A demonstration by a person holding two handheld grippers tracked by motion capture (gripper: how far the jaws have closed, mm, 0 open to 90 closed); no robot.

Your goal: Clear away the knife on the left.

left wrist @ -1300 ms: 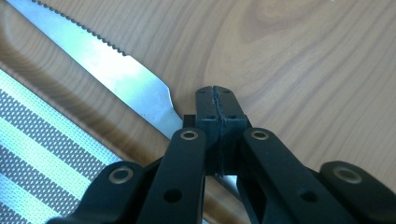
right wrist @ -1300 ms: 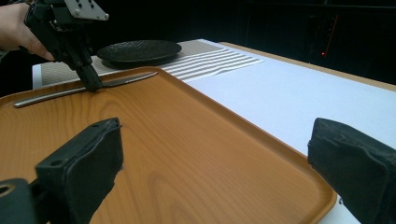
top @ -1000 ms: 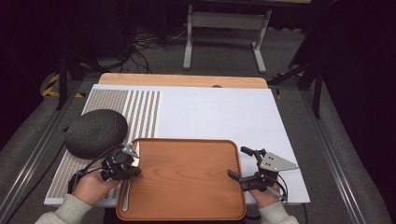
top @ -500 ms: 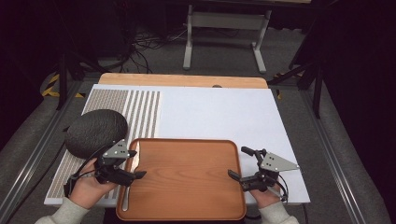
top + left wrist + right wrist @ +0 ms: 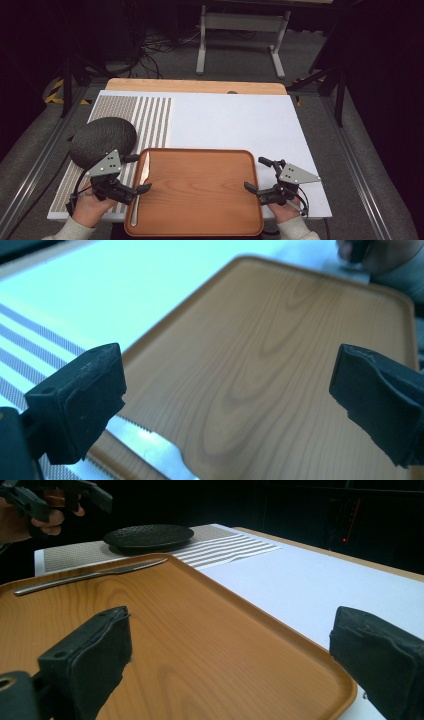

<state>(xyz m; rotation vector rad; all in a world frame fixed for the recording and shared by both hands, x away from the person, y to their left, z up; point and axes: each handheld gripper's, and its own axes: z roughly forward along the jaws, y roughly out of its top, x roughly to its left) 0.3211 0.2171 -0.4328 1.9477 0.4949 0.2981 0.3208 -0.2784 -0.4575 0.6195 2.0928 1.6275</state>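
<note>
A wooden tray [image 5: 200, 190] lies at the near middle of the white table. A silver knife [image 5: 140, 186] rests along the tray's left edge, its serrated blade [image 5: 145, 445] showing in the left gripper view and its full length [image 5: 90, 573] in the right gripper view. My left gripper [image 5: 134, 173] stands open over the knife, lifted a little, with nothing between its jaws. At the tray's right edge my right gripper [image 5: 258, 174] is open and empty, its jaws either side of the tray's corner [image 5: 320, 680]. A dark round plate [image 5: 103, 138] sits left of the tray.
A striped woven placemat [image 5: 150, 117] lies under the plate [image 5: 149, 535] at the left of the white board [image 5: 240, 122]. A wooden strip [image 5: 195, 86] runs along the table's far edge. Metal rails flank both sides, and a stand's legs [image 5: 240, 25] rise beyond.
My left gripper has opened and drawn back to the left, leaving the knife lying on the tray's left edge. The right gripper has stayed put.
</note>
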